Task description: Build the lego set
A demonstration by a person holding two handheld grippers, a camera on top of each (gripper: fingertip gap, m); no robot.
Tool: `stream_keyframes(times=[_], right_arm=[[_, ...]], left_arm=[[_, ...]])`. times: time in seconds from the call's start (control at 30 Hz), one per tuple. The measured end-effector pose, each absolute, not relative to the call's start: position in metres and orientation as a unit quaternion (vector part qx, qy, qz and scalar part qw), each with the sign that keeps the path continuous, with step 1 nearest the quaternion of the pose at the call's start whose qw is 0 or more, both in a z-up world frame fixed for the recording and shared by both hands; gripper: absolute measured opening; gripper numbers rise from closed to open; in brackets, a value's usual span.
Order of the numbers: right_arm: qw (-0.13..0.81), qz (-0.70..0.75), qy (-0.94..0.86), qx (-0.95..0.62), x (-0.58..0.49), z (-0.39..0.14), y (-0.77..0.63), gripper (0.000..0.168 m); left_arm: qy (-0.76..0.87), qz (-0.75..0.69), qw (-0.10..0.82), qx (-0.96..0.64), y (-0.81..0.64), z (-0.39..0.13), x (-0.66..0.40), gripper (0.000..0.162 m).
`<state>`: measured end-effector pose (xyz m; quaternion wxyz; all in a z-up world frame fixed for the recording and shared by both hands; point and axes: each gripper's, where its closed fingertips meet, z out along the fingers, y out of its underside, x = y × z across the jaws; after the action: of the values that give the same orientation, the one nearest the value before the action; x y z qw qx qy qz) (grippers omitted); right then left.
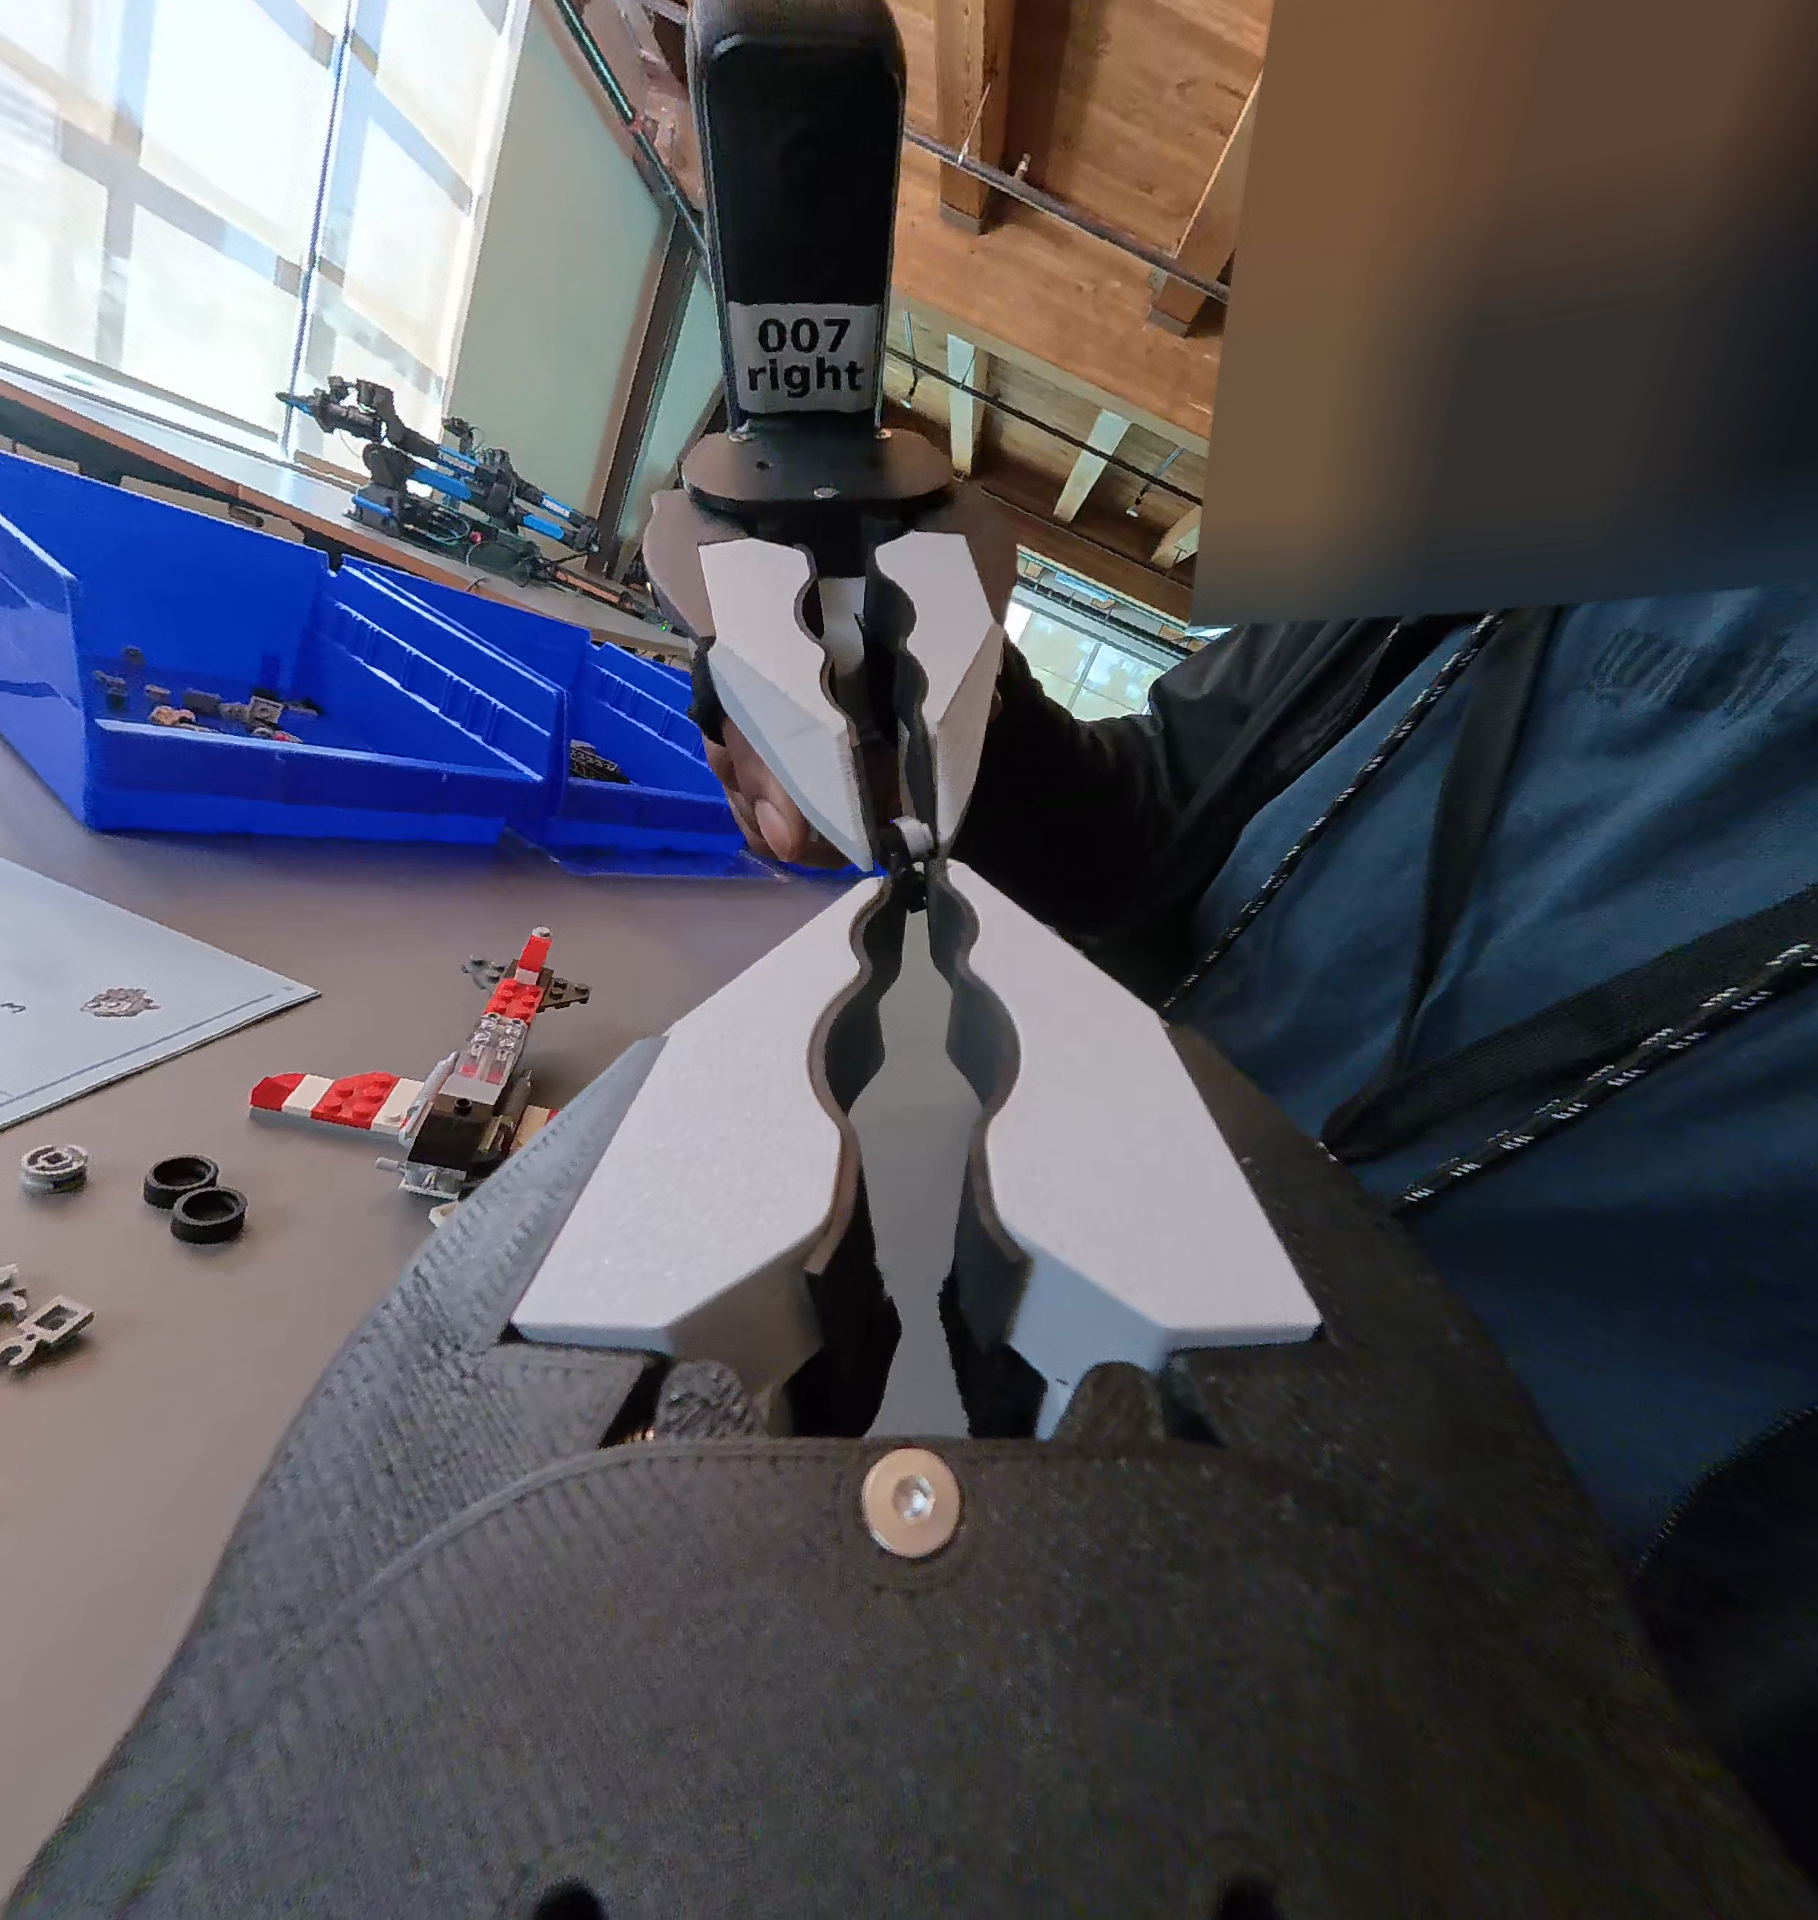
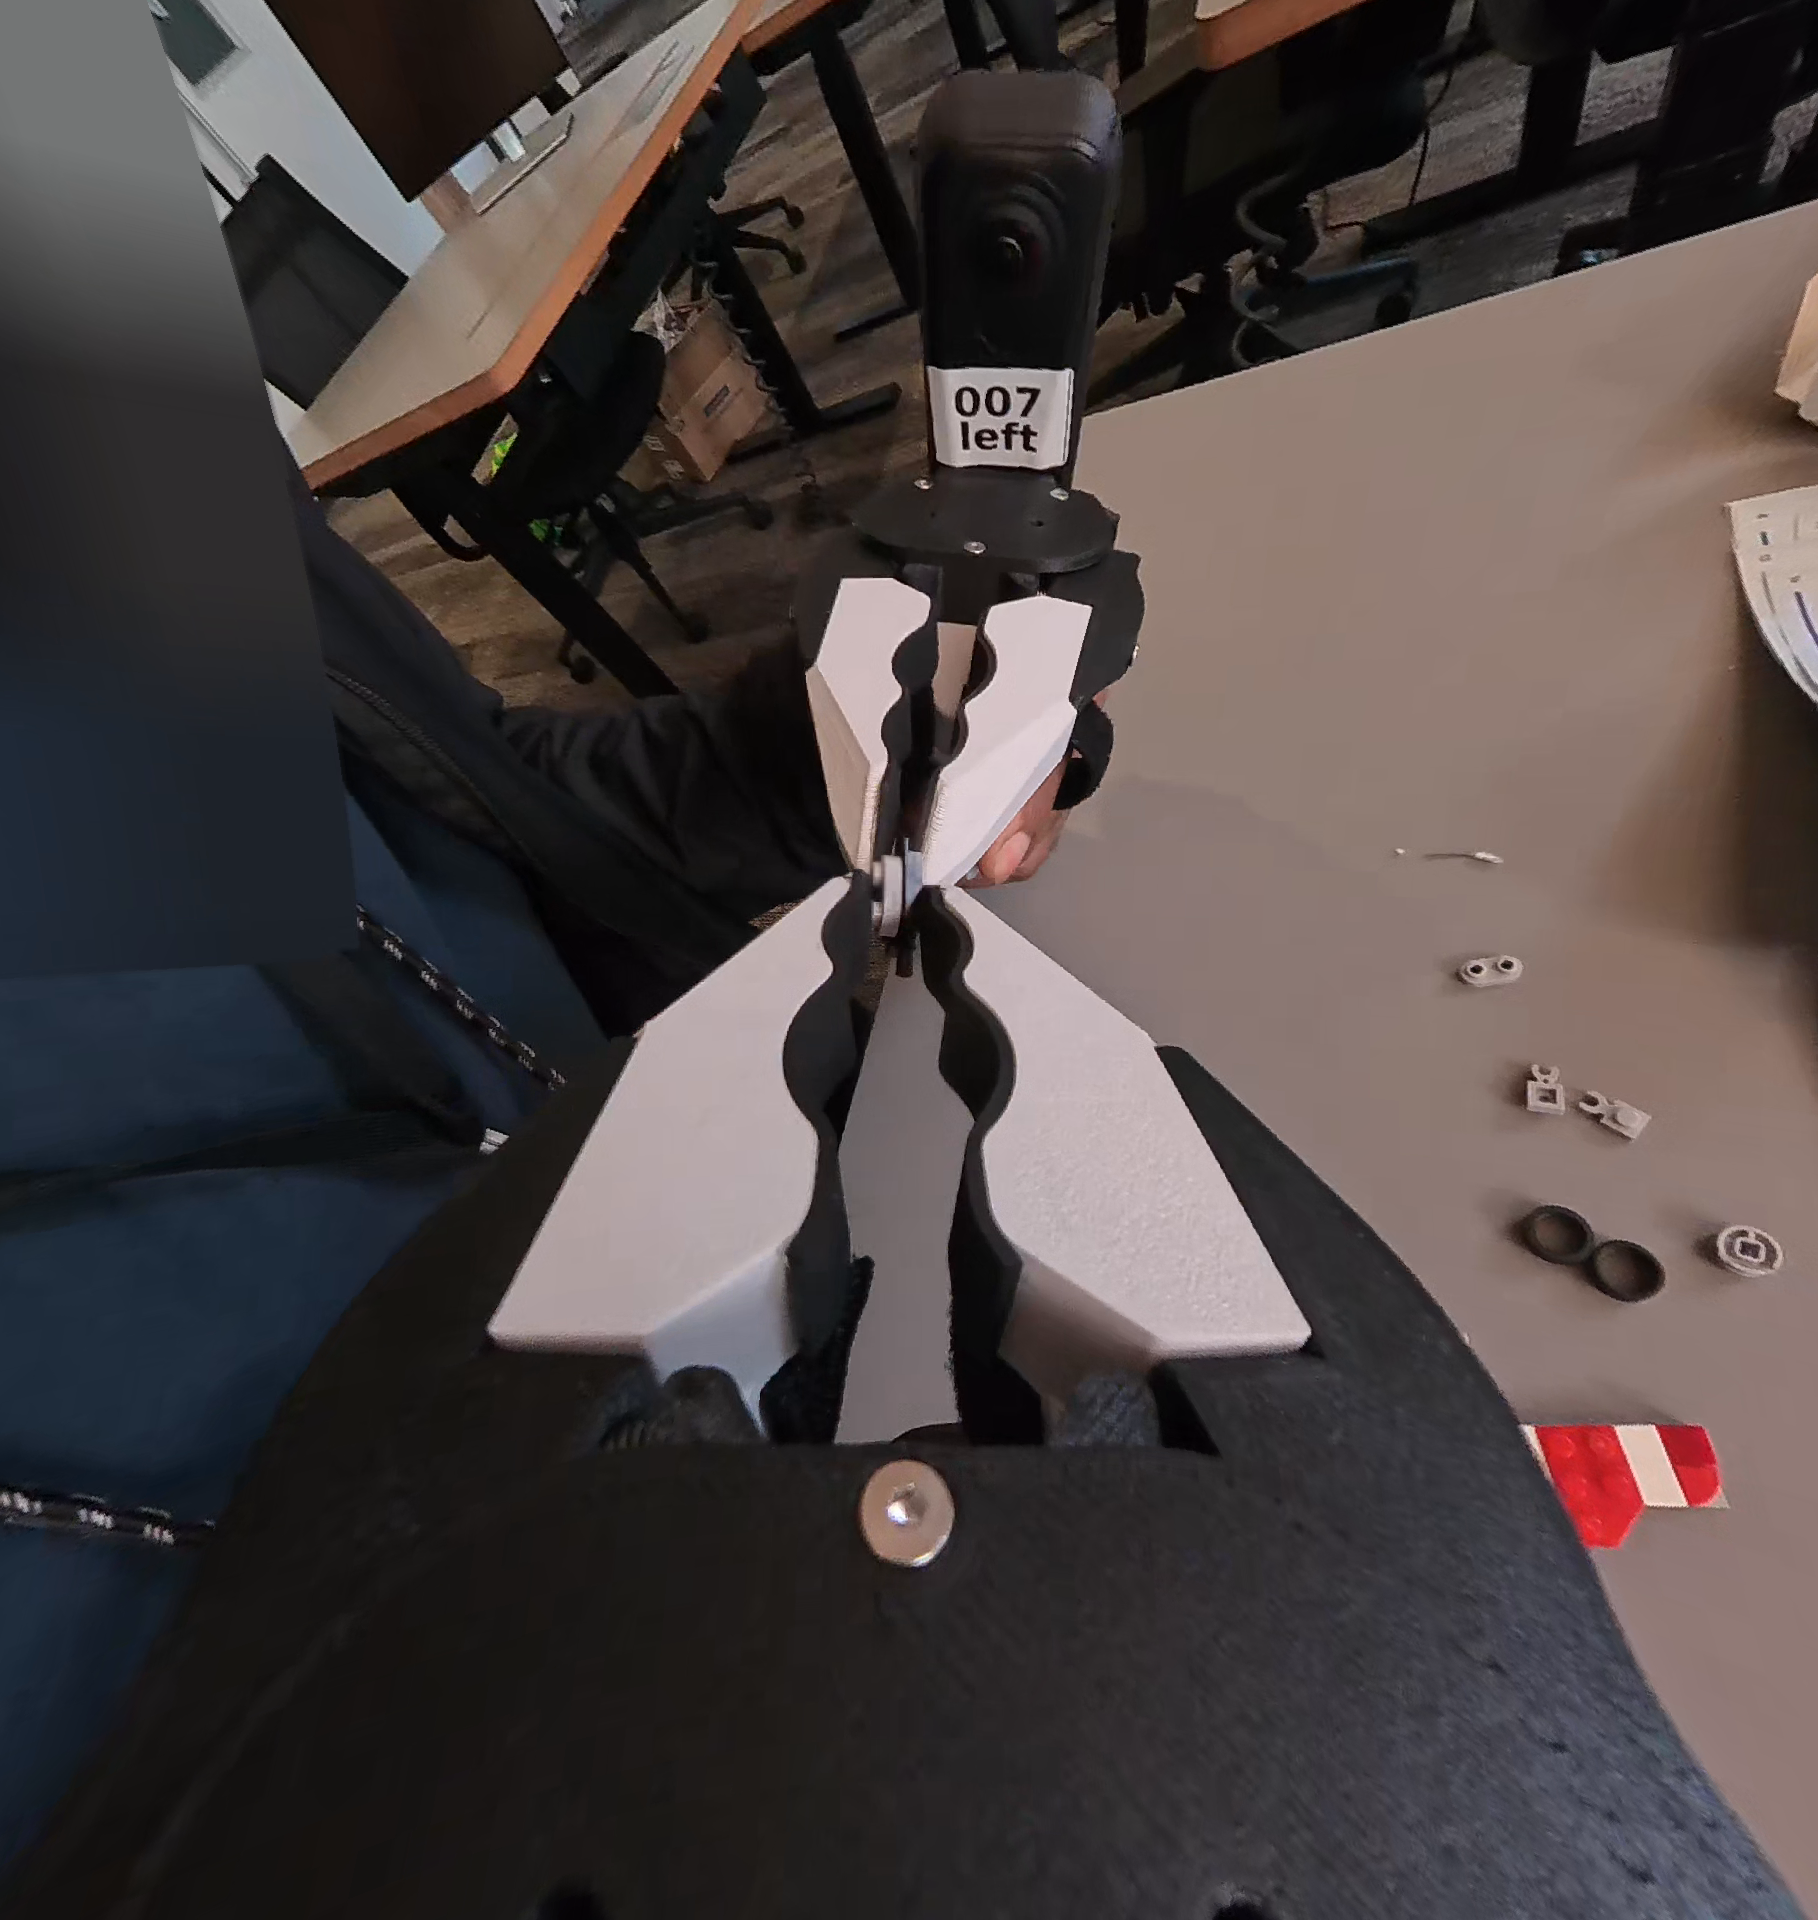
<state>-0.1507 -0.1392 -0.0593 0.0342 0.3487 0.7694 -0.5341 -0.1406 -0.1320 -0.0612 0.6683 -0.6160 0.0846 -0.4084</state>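
Two handheld tools meet tip to tip in the air above a grey desk (image 2: 1404, 727), in front of a person in a dark blue jacket (image 1: 1507, 935). The left tool (image 1: 910, 899) has its white fingers nearly closed, pinching a thin black pin piece (image 1: 913, 878). The right tool (image 1: 900, 831) points back at it from the opposite side, its fingers also closed, gripping a small grey round piece (image 1: 910, 834) that sits on the same pin. Seen from the right wrist view, the right tool (image 2: 889, 925) holds the grey round piece (image 2: 892, 888) as a flat disc on edge, with the black pin piece (image 2: 903, 951) running along the line between the two tools, and the left tool (image 2: 910, 842) closing on it from the far side. The pin's long axis follows the line of the fingers, one end toward each tool.

On the desk to the side lies a partly built red and white plane model (image 1: 448, 1081), flat, its striped wing (image 1: 339, 1096) stretched out sideways and its tail end pointing toward a blue parts bin (image 1: 261, 665). Near the wing sit two black tyres (image 1: 195, 1197) touching each other, a grey round hub (image 1: 56, 1166), and a few small grey clip pieces (image 1: 27, 1314). An instruction sheet (image 1: 74, 987) lies beyond them.
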Motion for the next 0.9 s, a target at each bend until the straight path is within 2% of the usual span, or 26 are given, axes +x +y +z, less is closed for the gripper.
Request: stream_keyframes(times=[0.6,0.73,0.9], right_arm=[[-0.026,-0.521,0.783,0.340,-0.1539,-0.0602,-0.1395,0.009],[-0.024,-0.527,0.777,0.344,-0.1518,-0.0594,-0.1397,0.018],[-0.024,-0.536,0.763,0.361,-0.1547,-0.0580,-0.1378,0.017]], left_arm=[[0.070,-0.426,0.668,-0.606,-0.1324,-0.0629,-0.1462,0.004],[0.065,-0.420,0.674,-0.605,-0.1322,-0.0621,-0.1491,0.004],[0.072,-0.419,0.680,-0.597,-0.1338,-0.0583,-0.1479,0.004]])
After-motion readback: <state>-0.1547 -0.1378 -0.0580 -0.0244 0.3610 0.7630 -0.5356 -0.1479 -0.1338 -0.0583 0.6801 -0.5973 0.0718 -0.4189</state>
